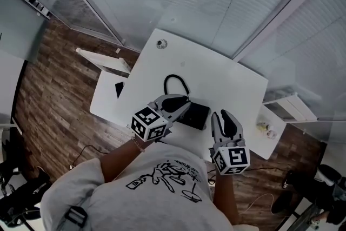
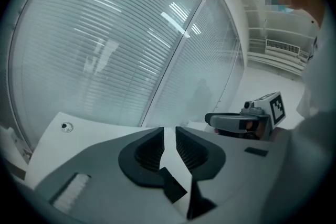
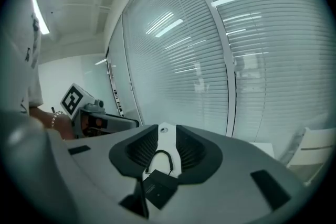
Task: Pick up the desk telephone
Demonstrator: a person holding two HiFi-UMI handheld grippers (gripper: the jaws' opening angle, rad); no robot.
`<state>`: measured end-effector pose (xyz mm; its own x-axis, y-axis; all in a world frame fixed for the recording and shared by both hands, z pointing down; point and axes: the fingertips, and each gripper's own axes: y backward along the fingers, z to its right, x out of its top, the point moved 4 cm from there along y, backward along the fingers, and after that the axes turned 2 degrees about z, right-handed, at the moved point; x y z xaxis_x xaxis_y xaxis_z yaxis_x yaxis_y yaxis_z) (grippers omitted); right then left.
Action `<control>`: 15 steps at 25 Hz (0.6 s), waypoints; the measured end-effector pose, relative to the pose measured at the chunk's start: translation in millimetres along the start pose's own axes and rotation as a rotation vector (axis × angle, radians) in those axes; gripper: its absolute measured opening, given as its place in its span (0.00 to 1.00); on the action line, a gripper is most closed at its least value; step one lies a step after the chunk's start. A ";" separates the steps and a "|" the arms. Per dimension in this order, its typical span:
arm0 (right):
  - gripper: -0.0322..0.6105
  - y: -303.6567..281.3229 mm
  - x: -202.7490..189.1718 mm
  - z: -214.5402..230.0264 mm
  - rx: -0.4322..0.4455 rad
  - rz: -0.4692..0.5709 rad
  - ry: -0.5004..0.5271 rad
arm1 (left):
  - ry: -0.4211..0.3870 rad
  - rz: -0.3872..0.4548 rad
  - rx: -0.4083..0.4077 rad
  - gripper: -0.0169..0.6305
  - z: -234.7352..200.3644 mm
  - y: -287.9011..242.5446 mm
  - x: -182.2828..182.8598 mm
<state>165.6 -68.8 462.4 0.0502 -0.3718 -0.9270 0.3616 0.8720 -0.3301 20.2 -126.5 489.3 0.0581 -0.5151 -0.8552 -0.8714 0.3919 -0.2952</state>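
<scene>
**Item: desk telephone [image 1: 195, 115].** Dark, flat, rectangular. It lay on the white surface [image 1: 232, 81] near the person's edge, with its black cord [image 1: 175, 84] looped away toward the far side. Nothing was lifting it.

**Item: left gripper [image 2: 169, 131].** Jaws stood a narrow slit apart with nothing clamped. A corner of the telephone showed low through the gap, beyond the pads. In the head view it was angled in at the telephone's left end, probably to take that side.

**Item: right gripper [image 3: 165, 131].** Jaws were a little wider apart and likewise empty. The telephone and cord were framed in the gap but lay ahead of it. It was held just to the telephone's right, pointing down the surface.

**Arrangement.** The two grippers flanked the telephone, which suggests a two-sided pick-up. Neither opening looked wide enough yet to take the body.

**Also present.** A round grommet [image 1: 161, 44] at the surface's far corner, and slatted blinds [image 3: 252, 50] behind.
</scene>
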 end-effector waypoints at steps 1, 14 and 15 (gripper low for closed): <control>0.18 -3.0 -8.3 1.3 0.003 -0.019 -0.011 | 0.010 -0.018 0.009 0.13 -5.1 -0.8 -8.0; 0.28 -29.0 -115.3 15.6 0.023 -0.232 -0.148 | 0.234 -0.268 0.046 0.23 -65.4 -10.4 -139.7; 0.29 -30.7 -123.1 16.6 0.024 -0.248 -0.157 | 0.247 -0.283 0.051 0.24 -69.1 -10.8 -148.4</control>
<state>163.8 -55.1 589.7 0.1001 -0.6187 -0.7792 0.4025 0.7414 -0.5370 -12.7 -107.0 648.8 0.1680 -0.7743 -0.6101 -0.8118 0.2424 -0.5312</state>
